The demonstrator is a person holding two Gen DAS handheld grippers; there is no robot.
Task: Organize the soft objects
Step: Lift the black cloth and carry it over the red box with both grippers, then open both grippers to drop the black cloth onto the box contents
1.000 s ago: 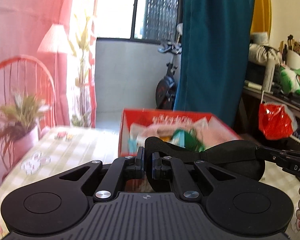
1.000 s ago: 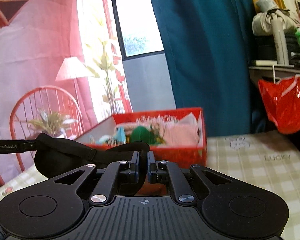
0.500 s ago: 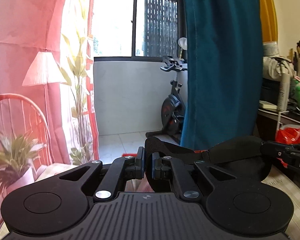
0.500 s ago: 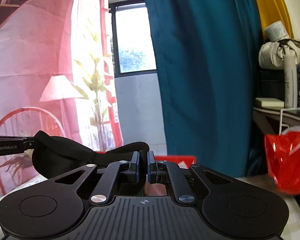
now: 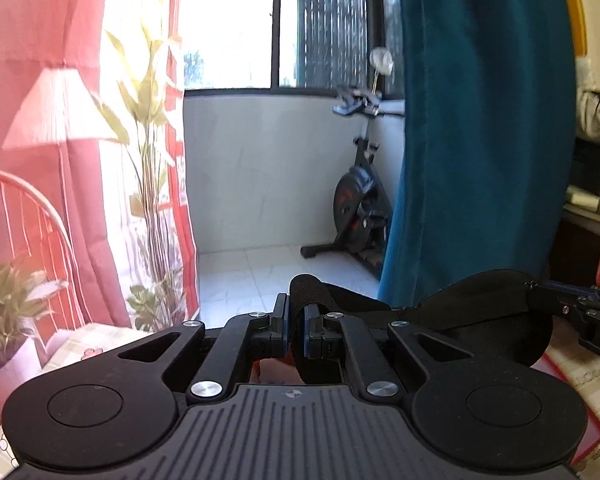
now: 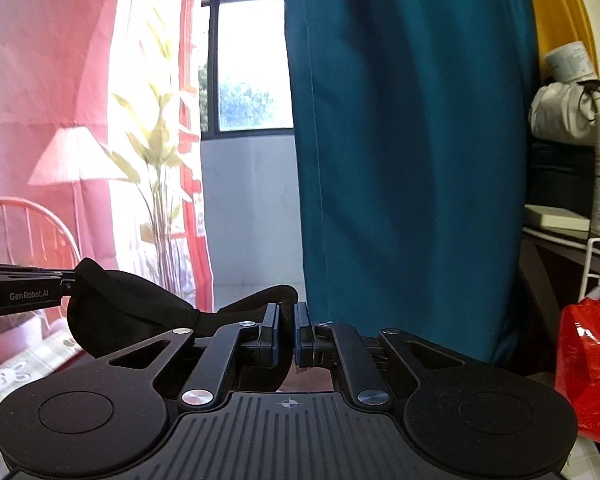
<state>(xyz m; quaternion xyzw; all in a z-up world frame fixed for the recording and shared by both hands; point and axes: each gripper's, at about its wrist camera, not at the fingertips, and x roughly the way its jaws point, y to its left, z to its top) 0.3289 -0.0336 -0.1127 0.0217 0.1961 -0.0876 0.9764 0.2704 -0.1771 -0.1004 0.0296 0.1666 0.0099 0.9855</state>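
A black sleep mask point(image 5: 480, 312) (it could be some other padded eye cover) hangs stretched in the air between the two grippers. The left gripper point(image 5: 296, 330) pinches one end of it between nearly closed fingers, and the right gripper point(image 6: 286, 330) pinches the other end the same way. Behind hang a teal curtain point(image 6: 400, 140) and a pink curtain point(image 5: 40, 100).

Left black two-finger gripper point(image 5: 296, 334) pointing level and forward, jaws pinching nearly closed on one end of a black fabric eye mask point(image 5: 480, 316), right black two-finger gripper point(image 6: 286, 332) sitting alongside, jaws clamping the mask's other end.
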